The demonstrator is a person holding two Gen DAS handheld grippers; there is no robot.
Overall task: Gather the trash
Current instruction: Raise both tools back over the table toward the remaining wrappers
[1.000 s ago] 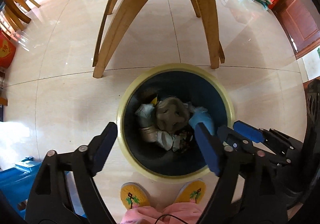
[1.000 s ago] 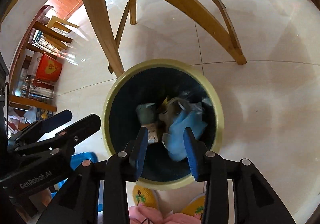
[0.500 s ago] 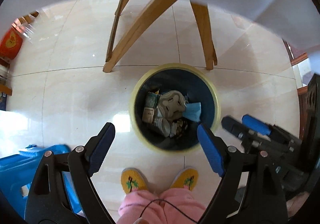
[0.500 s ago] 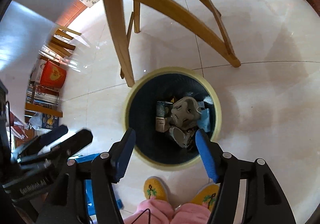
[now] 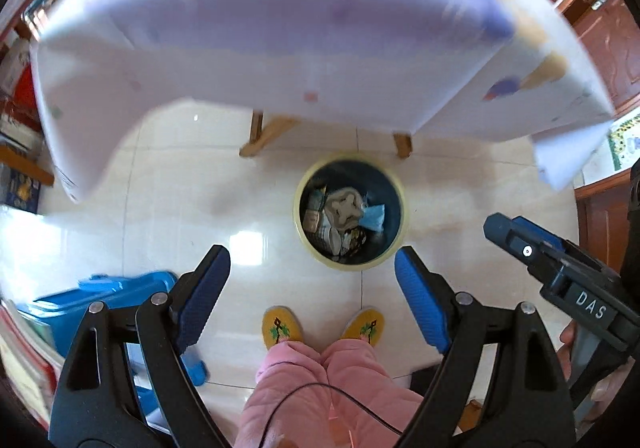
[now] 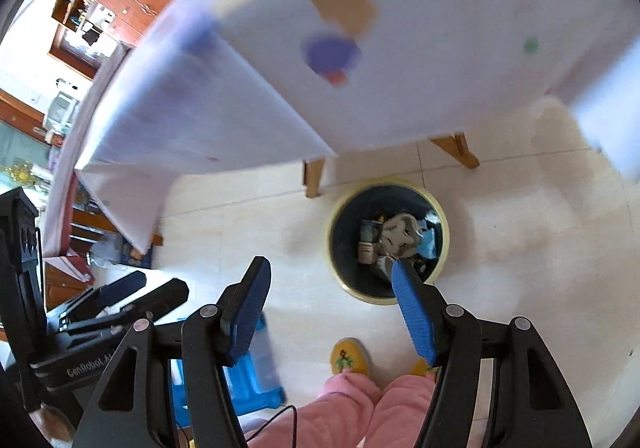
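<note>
Both grippers, left and right, hang empty with jaws spread wide above the tiled floor, while the trash bin, holding crumpled paper, packets and a blue mask, stands below the cloth-covered table, just ahead of the person's yellow slippers.

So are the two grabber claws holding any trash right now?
No. The left gripper and the right gripper are both open with nothing between their fingers; the trash sits in the bin on the floor.

Glossy tile floor: trash bin, blue stool, table legs.
</note>
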